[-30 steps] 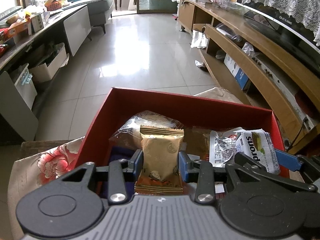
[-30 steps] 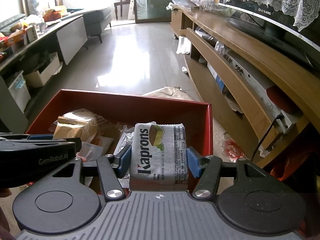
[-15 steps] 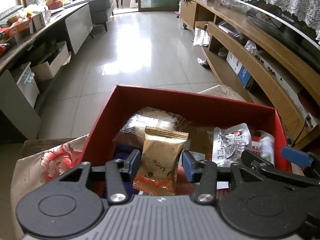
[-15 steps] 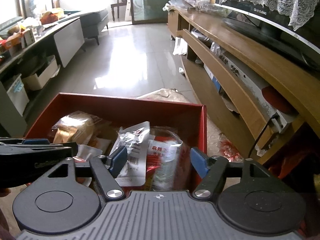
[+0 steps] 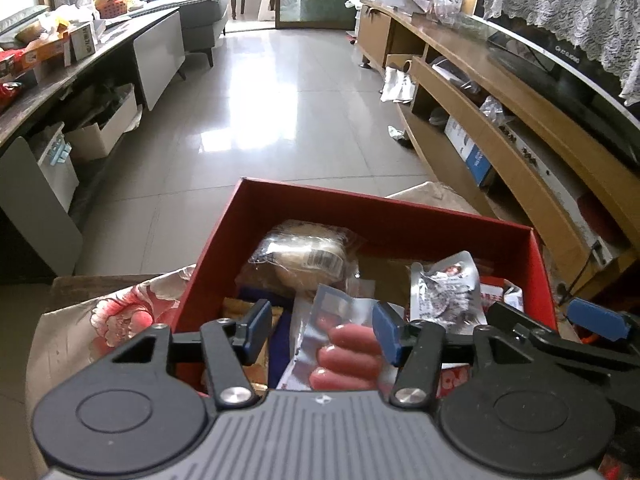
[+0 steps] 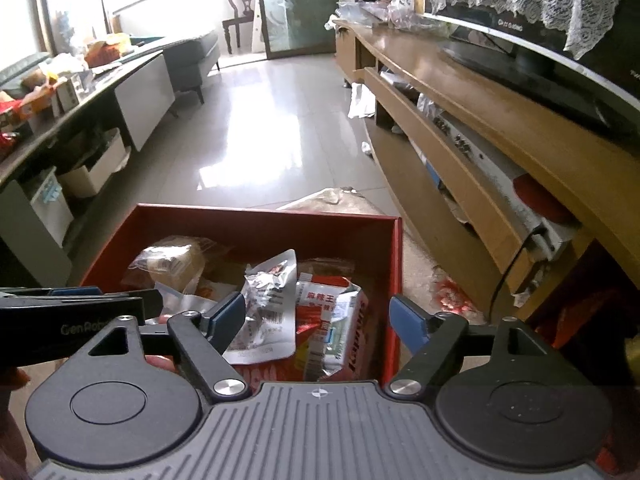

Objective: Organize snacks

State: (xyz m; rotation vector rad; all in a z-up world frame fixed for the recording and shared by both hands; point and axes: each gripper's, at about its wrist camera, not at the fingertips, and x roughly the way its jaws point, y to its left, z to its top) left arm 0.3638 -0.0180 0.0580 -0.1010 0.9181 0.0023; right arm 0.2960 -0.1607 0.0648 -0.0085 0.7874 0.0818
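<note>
Both hand-held grippers hang open and empty over a red cardboard box (image 5: 304,208) of snacks. The left gripper (image 5: 322,330) spreads its blue-padded fingers above a clear vacuum pack of pink sausages (image 5: 344,356); the right gripper (image 6: 318,316) hovers over a red-and-white wafer packet (image 6: 332,328) lying inside the box beside a crinkled silver pouch (image 6: 266,300).

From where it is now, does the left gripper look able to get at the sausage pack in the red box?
Probably yes. The left gripper is open and the sausage pack lies on top of the other snacks in the red box, between the fingers, with nothing over it.
</note>
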